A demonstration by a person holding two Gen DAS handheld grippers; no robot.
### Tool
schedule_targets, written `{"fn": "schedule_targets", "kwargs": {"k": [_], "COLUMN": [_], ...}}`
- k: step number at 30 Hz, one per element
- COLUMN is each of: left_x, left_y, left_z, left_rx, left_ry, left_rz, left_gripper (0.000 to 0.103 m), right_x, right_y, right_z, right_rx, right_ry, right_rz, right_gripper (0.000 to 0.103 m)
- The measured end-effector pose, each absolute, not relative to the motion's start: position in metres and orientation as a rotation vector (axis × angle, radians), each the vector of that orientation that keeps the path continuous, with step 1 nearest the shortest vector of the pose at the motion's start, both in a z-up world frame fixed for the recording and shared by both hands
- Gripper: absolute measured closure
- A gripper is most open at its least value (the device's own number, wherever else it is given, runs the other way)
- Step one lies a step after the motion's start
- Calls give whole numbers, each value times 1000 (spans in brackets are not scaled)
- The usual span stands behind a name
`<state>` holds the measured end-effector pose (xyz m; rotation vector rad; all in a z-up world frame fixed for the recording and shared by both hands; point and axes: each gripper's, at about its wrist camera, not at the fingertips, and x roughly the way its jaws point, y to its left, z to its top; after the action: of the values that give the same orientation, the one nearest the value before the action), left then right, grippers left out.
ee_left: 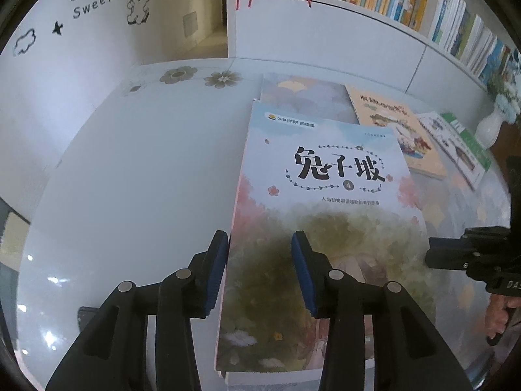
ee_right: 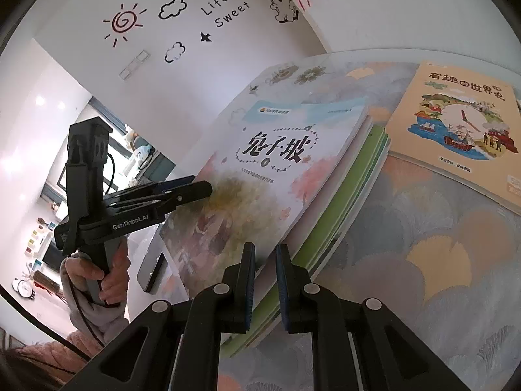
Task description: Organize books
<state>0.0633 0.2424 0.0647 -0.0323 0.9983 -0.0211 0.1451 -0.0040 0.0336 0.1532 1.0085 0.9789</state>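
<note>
A white bookcase [ee_left: 325, 26] packed with upright books is standing behind a round glass-topped table [ee_left: 130, 169] with a pastel patterned cloth under the glass. On the table a stack of thin softcover books [ee_right: 329, 215] is lying flat, green-edged ones lower down. Its top one, a pale blue and pink paperback with black Chinese title lettering [ee_left: 325, 202], is sitting slightly askew on the rest. Just beside the stack, a tan paperback with a clock and ship drawing [ee_right: 456, 130] is lying flat on its own.

The left gripper [ee_left: 257, 270] is standing with its blue pads apart, straddling the top book's left edge, not pressing it. The right gripper [ee_right: 265, 288] is sitting nearly closed over the stack's near edge; whether it is pinching a cover, I cannot tell. A sleeved hand [ee_right: 104, 277] is holding the left handle.
</note>
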Motion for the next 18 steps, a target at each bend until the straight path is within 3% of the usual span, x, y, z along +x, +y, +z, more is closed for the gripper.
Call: {"fn": "schedule_targets", "kwargs": {"k": [6, 12, 18], "left_x": [63, 57, 51], "left_y": [238, 239, 206], "left_z": [67, 82, 109], "left_rx": [5, -6, -3], "left_ry": [1017, 972, 899], "left_rz": [21, 77, 15], "left_gripper": [62, 61, 53], "right_x": [148, 152, 149], "right_y": [-8, -29, -75], "right_z": [32, 30, 31], "right_rx": [191, 286, 329], "right_ry": [1027, 1043, 1023], "right_rz": [981, 950, 866], "right_gripper": [90, 78, 68]}}
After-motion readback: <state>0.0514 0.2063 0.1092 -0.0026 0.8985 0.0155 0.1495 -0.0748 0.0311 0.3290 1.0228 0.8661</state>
